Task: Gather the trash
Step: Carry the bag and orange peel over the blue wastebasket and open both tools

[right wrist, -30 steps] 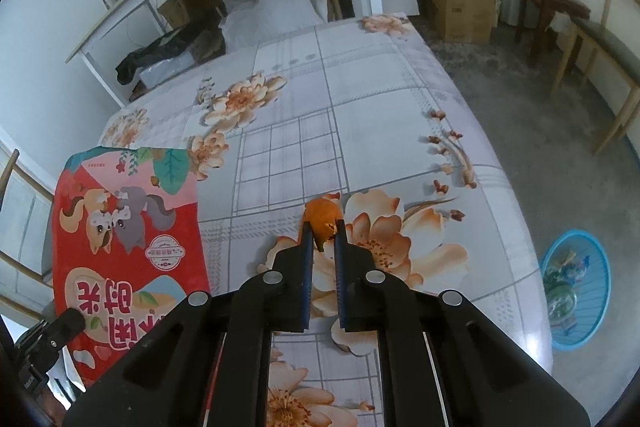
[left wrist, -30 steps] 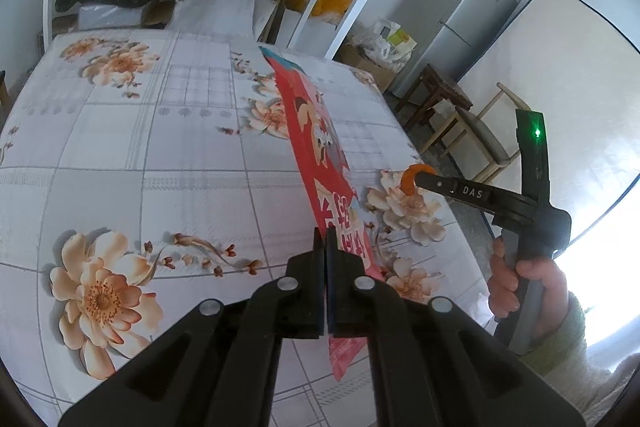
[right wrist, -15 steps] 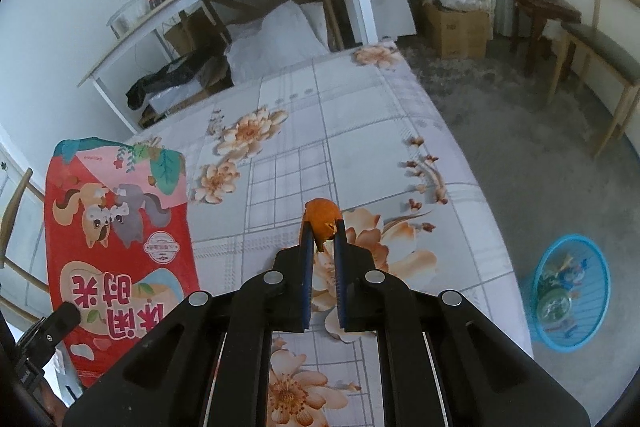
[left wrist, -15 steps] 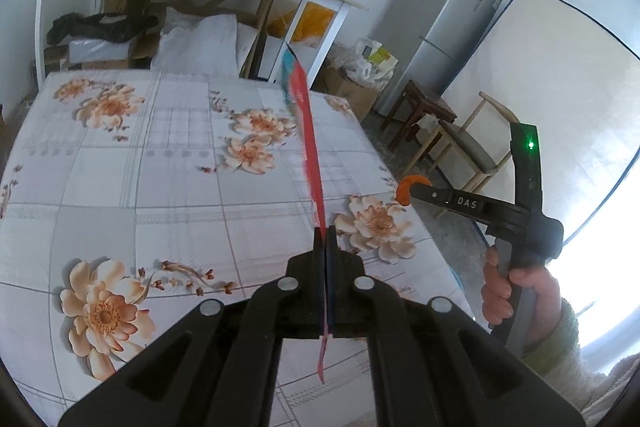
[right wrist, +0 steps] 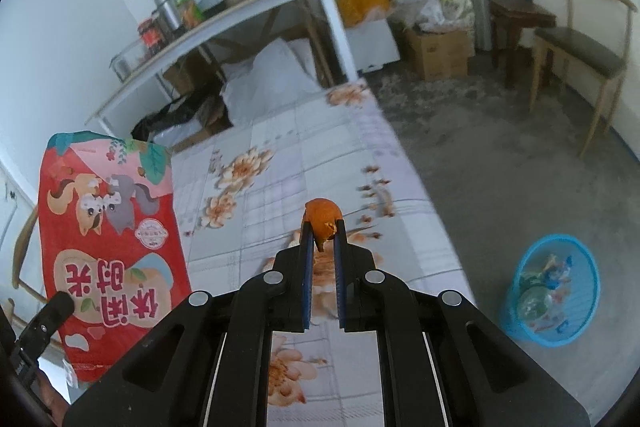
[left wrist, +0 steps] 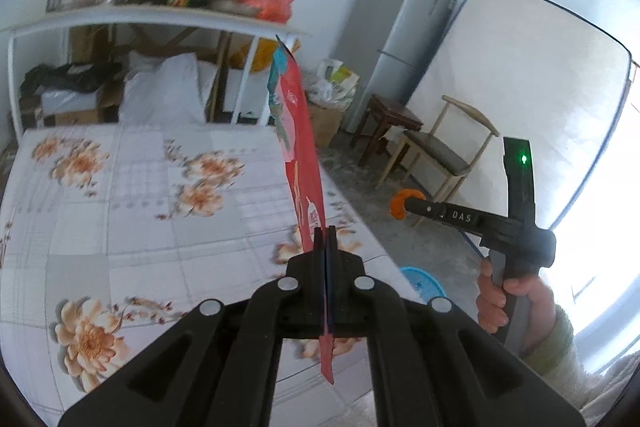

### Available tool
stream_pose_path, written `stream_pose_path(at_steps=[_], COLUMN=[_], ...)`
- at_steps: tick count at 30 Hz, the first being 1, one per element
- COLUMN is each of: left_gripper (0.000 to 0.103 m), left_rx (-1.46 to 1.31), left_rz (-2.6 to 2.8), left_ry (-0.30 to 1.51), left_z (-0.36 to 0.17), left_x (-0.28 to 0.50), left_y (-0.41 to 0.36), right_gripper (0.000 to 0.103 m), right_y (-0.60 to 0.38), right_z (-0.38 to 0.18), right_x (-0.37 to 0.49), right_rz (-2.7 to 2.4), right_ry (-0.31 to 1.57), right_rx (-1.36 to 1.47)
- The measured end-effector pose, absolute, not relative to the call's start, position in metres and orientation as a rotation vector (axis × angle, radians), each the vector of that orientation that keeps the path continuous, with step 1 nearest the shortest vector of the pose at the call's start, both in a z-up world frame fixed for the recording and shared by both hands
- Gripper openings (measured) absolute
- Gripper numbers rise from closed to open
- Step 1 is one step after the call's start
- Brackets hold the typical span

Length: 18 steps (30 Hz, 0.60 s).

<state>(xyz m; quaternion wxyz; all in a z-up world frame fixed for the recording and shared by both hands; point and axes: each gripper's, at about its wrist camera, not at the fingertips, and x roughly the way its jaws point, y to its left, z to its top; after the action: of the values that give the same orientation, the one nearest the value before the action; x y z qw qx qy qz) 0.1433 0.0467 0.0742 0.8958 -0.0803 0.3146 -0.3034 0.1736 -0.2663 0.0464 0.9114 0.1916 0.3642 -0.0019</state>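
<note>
My left gripper (left wrist: pixel 325 233) is shut on a flat red snack bag (left wrist: pixel 301 155) and holds it edge-on, upright, above the floral table (left wrist: pixel 120 211). The bag's printed face shows in the right wrist view (right wrist: pixel 108 247), at the left. My right gripper (right wrist: pixel 323 227) is shut on a piece of orange peel (right wrist: pixel 322 214), held above the table's right side. In the left wrist view the right gripper (left wrist: pixel 400 205) hangs past the table's right edge with the peel (left wrist: pixel 402 201) at its tip.
A blue mesh trash basket (right wrist: pixel 552 291) with several pieces of litter stands on the floor right of the table; it shows partly in the left wrist view (left wrist: pixel 422 281). A wooden chair (right wrist: pixel 580 55), stool, fridge (left wrist: pixel 396 39) and white shelf table (left wrist: pixel 120 23) stand beyond.
Both grippers have risen and tilted up, so more of the room shows. The bag has turned edge-on to the left camera. The right gripper has drifted out past the table's right edge.
</note>
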Motion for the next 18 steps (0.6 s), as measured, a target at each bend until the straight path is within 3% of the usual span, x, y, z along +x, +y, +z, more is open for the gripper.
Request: stream_pose_path(at_steps=[11,18], left_gripper=[0.0,0.0], left_rx=[-0.122,-0.118], left_rz=[-0.921,-1.117], left_ry=[0.66,0.887], left_z=[0.102,0.072], left_x=[0.144,0.168], left_y=[-0.052,-0.168], right_gripper=[0.008,0.008], right_y=[-0.391,-0.467], right_z=[0.046,-0.012], right_x=[0.066,0.005], right_rz=[-0.329,-0.535], right_ry=[0.632,0.656], right_rx=[0.533,0.716])
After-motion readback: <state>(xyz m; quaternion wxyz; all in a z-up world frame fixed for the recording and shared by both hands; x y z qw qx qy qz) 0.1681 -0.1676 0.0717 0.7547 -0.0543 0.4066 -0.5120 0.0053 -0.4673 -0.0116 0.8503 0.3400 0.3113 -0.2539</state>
